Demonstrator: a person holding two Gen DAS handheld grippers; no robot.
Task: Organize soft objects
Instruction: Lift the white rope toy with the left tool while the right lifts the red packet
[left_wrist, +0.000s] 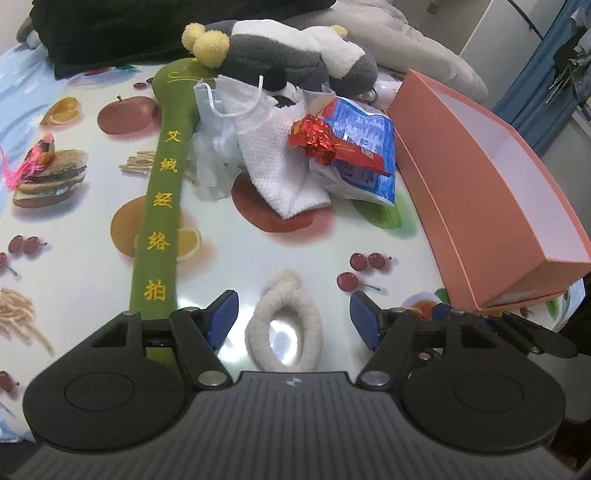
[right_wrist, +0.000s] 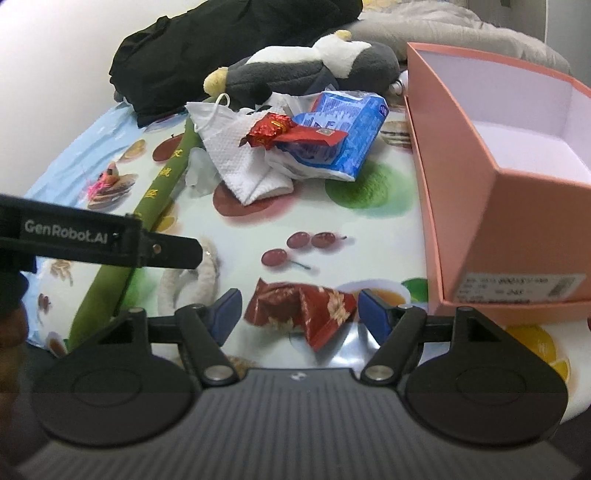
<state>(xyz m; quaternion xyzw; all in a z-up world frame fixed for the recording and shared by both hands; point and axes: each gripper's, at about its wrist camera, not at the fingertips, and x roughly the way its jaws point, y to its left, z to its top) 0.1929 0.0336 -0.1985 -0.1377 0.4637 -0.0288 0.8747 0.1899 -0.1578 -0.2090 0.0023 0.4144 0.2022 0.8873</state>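
A: Left tongs (left_wrist: 293, 317) — state?
B: Jaws spread wide, blue pads (left_wrist: 222, 317) pressing on nothing, tilted down toward the desk.
A: Right tongs (right_wrist: 299, 314)?
B: Same: wide apart, gripping nothing, angled downward. The left tongs' black arm crosses the right view's left edge.

Fruit-print tablecloth (left_wrist: 92, 229) on the table, blue curtain (left_wrist: 535, 92) behind, white wall (right_wrist: 55, 74)

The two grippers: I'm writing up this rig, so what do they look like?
Both match: the left gripper and right gripper have black linkage arms with silver pivot pins, blue pads, and a ribbed grey body. White "GenRobot.AI" lettering shows on the left gripper's side.
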